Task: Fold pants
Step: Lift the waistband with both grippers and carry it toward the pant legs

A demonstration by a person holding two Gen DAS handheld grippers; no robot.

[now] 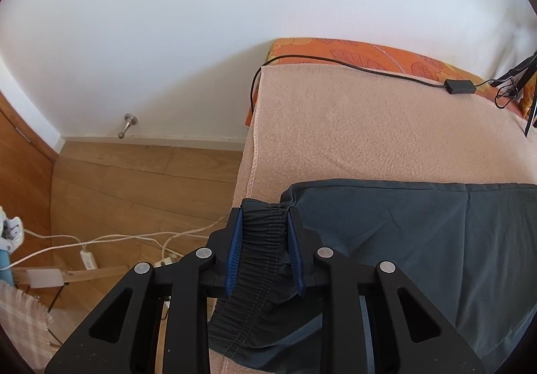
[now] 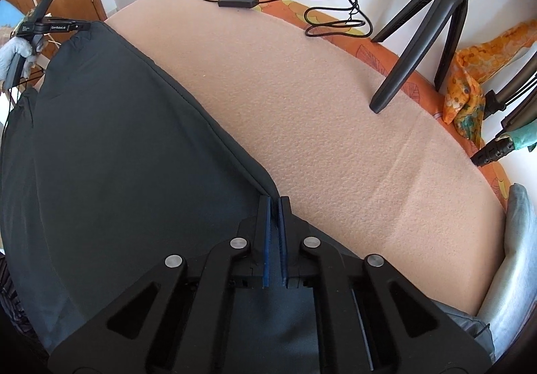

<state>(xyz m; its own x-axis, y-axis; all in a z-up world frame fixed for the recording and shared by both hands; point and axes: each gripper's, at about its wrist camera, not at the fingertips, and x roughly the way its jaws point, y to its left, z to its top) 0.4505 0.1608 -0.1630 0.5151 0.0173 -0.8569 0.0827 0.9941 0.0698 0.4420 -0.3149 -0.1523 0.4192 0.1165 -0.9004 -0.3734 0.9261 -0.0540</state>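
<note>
A bed (image 2: 335, 112) under a beige fleece blanket fills the room's corner, white wall behind it and wood floor beside it. Taking the bed as the landmark: nearest its front edge, the dark grey pants (image 2: 117, 156) lie spread flat across the blanket. The left tongs (image 1: 263, 233) sit at the bed's floor-side edge, narrowed onto the bunched elastic waistband (image 1: 261, 239), which fills the gap between the blue pads. The right tongs (image 2: 274, 216) are pinched almost fully together on a thin corner of the pants' far edge, toward the bed's middle. Farther back on the bed stands a black tripod (image 2: 423, 32), and a black cable with its adapter (image 2: 238, 1) runs along the wall-side edge.

The step in hand looks like securing 2 grip points before the fold. The next move likely calls for lifting both ends together, keeping the cloth taut, and carrying one end over the other without letting the slippery fabric slide out.
</note>
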